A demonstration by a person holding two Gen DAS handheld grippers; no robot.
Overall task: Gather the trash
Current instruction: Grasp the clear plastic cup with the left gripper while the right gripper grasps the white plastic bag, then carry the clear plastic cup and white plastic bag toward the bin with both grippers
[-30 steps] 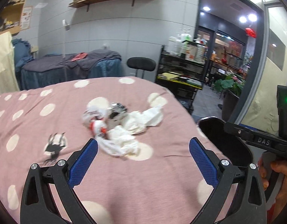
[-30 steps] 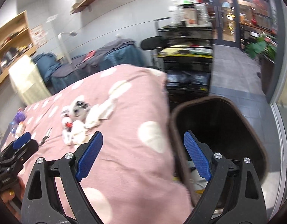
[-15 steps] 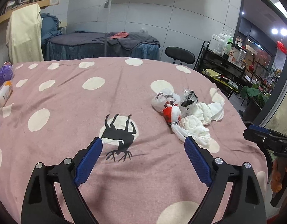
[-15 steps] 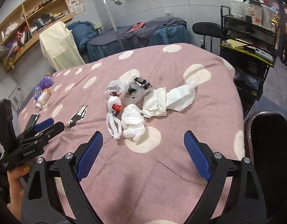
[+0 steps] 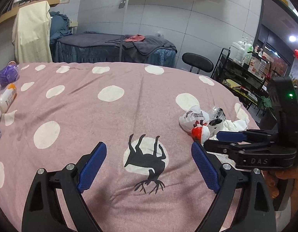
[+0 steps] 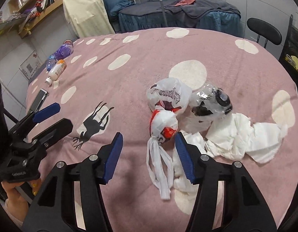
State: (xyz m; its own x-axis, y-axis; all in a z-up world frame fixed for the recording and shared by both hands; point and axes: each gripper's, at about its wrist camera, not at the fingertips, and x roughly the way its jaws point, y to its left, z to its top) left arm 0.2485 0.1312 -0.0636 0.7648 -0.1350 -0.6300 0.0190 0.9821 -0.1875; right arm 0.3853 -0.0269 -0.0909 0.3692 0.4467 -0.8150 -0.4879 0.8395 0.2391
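A pile of trash lies on the pink spotted bed cover [image 6: 141, 71]: a knotted white and red plastic bag [image 6: 164, 116], a crumpled clear wrapper [image 6: 212, 100] and white tissues [image 6: 243, 137]. My right gripper [image 6: 149, 152] is open and low over the cover, with the bag's loose white tails between its fingers. My left gripper [image 5: 147, 164] is open and empty above the black deer print [image 5: 147, 156], left of the pile. The bag [image 5: 195, 119] and the right gripper [image 5: 226, 137] show at the right of the left wrist view.
Bottles [image 6: 56, 67] and a purple pouch [image 6: 63, 49] lie at the far left of the bed, with a phone [image 6: 37, 99] near its left edge. Behind the bed stand another covered bed [image 5: 114, 48], a black stool [image 5: 197, 61] and a shelf cart [image 5: 243, 73].
My right gripper has swung from the dark bin back over the bed and come down close to the knotted bag. My left gripper has turned left, away from the pile, toward the deer print.
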